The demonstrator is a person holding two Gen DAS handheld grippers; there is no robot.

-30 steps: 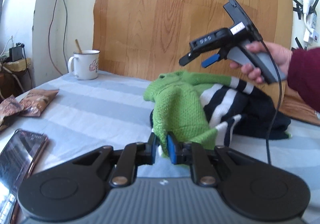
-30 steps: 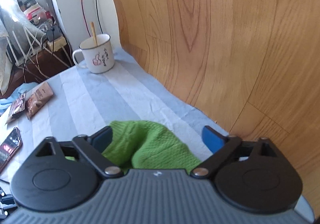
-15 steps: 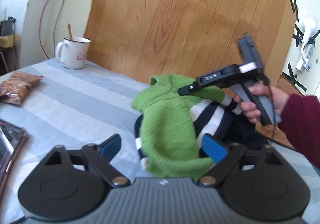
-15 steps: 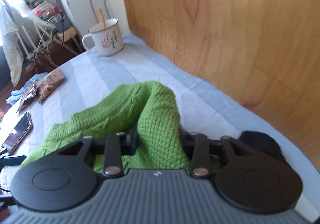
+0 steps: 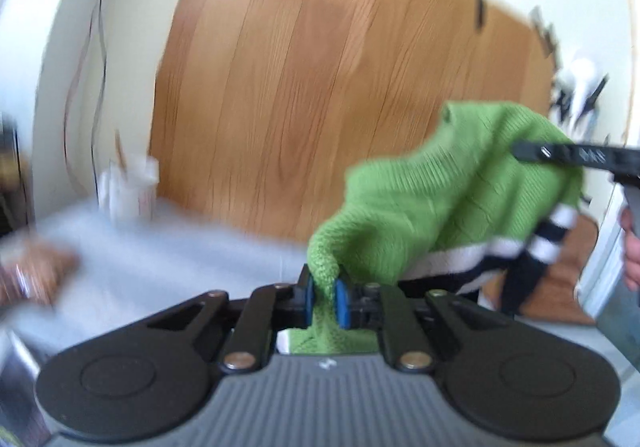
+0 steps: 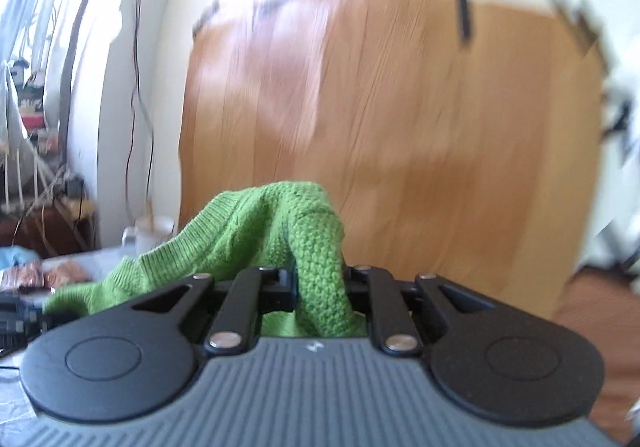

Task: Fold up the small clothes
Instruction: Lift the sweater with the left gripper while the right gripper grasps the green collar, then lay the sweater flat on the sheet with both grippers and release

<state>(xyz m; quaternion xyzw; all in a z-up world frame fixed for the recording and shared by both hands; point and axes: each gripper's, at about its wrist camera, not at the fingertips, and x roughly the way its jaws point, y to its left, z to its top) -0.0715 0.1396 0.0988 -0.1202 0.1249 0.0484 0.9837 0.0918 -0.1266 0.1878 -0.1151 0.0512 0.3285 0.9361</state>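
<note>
From the left wrist view, the left tool (image 5: 325, 301) is clamped on a narrow green end of the sweater (image 5: 448, 207), its blue pads (image 5: 307, 301) pinching the knit. The sweater hangs lifted above the striped bed (image 5: 180, 263), green over black-and-white stripes, stretching to the right, where the right tool (image 5: 520, 152) meets it. A blurred mug (image 5: 130, 191) stands far left.

From the right wrist view, the right tool (image 6: 322, 289), whose jaws have just been closing, grips a green knit fold of the sweater (image 6: 256, 235), which trails off left. The wooden board (image 6: 420, 135) stands behind.
</note>
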